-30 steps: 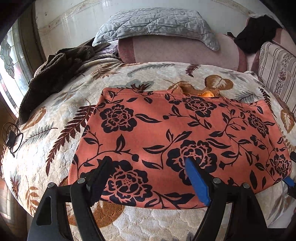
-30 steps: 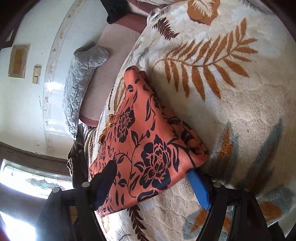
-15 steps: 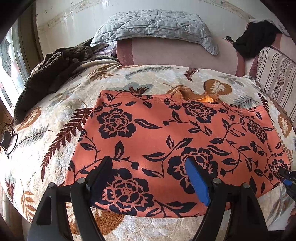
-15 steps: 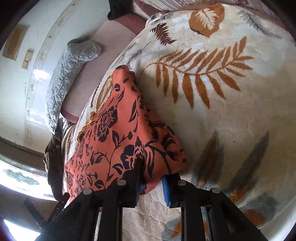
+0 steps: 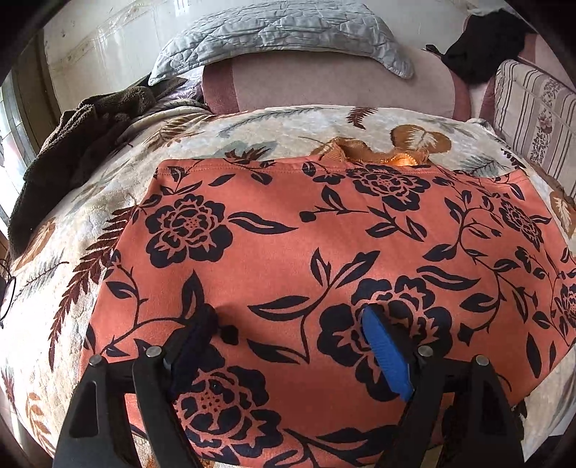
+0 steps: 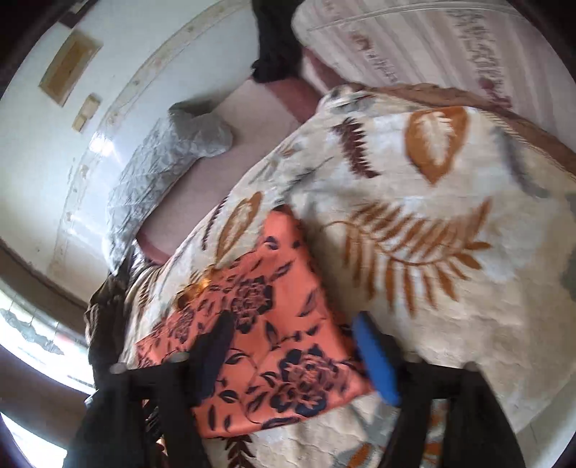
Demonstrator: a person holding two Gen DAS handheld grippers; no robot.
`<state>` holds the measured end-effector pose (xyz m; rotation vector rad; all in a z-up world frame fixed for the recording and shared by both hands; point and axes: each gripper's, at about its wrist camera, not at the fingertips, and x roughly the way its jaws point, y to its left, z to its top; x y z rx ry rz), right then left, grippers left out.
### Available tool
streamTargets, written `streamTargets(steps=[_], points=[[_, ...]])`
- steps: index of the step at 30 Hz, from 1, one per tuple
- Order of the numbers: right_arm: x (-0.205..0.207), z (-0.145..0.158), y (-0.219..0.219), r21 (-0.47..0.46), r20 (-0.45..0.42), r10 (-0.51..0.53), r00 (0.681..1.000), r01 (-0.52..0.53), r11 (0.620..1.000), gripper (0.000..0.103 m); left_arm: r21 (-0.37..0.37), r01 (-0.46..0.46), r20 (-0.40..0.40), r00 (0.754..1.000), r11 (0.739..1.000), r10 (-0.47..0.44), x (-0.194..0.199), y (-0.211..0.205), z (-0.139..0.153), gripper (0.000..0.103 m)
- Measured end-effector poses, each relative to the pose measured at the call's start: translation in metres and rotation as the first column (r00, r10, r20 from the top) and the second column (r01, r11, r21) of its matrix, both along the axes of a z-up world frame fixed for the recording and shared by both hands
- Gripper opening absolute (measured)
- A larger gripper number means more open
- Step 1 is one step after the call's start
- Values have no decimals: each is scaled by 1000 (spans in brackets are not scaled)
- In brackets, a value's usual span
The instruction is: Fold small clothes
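Currently: orange black-flowered folded garment flat on cream leaf-patterned quilted bedspread. Left gripper spread wide above its near edge. Right gripper, likewise parted, straddles its corner.

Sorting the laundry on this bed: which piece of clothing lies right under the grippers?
The orange garment with black flowers, spread flat on the leaf-print blanket. The brown garment is bunched at the bed's far left edge, and the black one by the pillows.

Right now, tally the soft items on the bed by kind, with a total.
Orange floral garment: 1
Grey quilted pillow: 1
Pink bolster: 1
Brown fleece: 1
Black garment: 1
Striped cushion: 1
Leaf-print blanket: 1
Total: 7
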<state>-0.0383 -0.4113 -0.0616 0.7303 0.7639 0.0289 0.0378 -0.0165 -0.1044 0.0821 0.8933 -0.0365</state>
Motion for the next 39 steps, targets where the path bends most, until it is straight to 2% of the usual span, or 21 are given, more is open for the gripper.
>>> streamTargets(steps=[2, 4, 6, 7, 9, 10, 13, 17, 19, 20, 22, 23, 26, 30, 34, 37, 39], points=[[35, -4, 18, 39, -8, 103, 995, -102, 994, 84, -8, 1, -1, 1000, 1000, -1, 1, 0, 0, 84], [79, -27, 35, 141, -88, 242, 966, -229, 963, 81, -16, 5, 3, 1000, 1000, -5, 0, 1, 0, 84], [114, -54, 41, 187, -187, 259, 948, -225, 956, 81, -13, 14, 9, 1000, 1000, -14, 0, 2, -1, 84], [129, -64, 39, 188, -215, 258, 942, -219, 957, 81, -15, 16, 7, 1000, 1000, -16, 0, 3, 0, 84], [146, -72, 17, 170, -190, 150, 970, -118, 978, 81, -23, 22, 0, 1000, 999, -22, 0, 4, 0, 84], [154, -74, 4, 205, -170, 116, 979, -80, 976, 81, -27, 25, -4, 1000, 999, -25, 0, 5, 0, 84], [175, -75, -14, 223, -182, 72, 981, -30, 974, 81, -33, 33, -7, 999, 999, -34, 0, 6, 0, 84], [191, -57, -9, 137, -160, 93, 983, -72, 988, 83, -38, 37, -9, 999, 999, -38, 0, 6, 0, 84], [200, -59, -13, 71, -200, 48, 979, -35, 997, 83, -37, 39, -9, 999, 999, -39, 0, 6, 0, 84], [200, -63, -19, 71, -214, 9, 977, 6, 997, 83, -37, 38, -9, 999, 999, -38, 0, 6, 1, 84], [188, -61, -30, 48, -219, -115, 969, 128, 991, 81, -40, 37, -11, 999, 999, -38, 0, 7, 1, 84], [177, -56, -32, 46, -197, -138, 971, 150, 988, 81, -43, 36, -13, 999, 998, -36, 1, 7, 1, 84], [138, -31, -24, 40, -116, -117, 986, 122, 992, 82, -48, 35, -16, 999, 998, -36, 1, 7, 1, 84], [51, -9, 20, 42, -50, -4, 999, 6, 999, 82, -65, 35, -16, 999, 997, -36, 1, 9, 2, 84], [-34, -46, 52, 134, -111, 35, 993, -20, 991, 82, -109, 29, 11, 1000, 994, -28, -5, 14, 13, 84], [-49, -79, 41, 212, -156, -26, 987, 59, 976, 82, -116, 26, 52, 998, 993, -20, -13, 12, 23, 84], [-40, -85, 30, 272, -130, -52, 990, 86, 958, 82, -104, 27, 36, 999, 994, -23, -14, 8, 25, 84]])
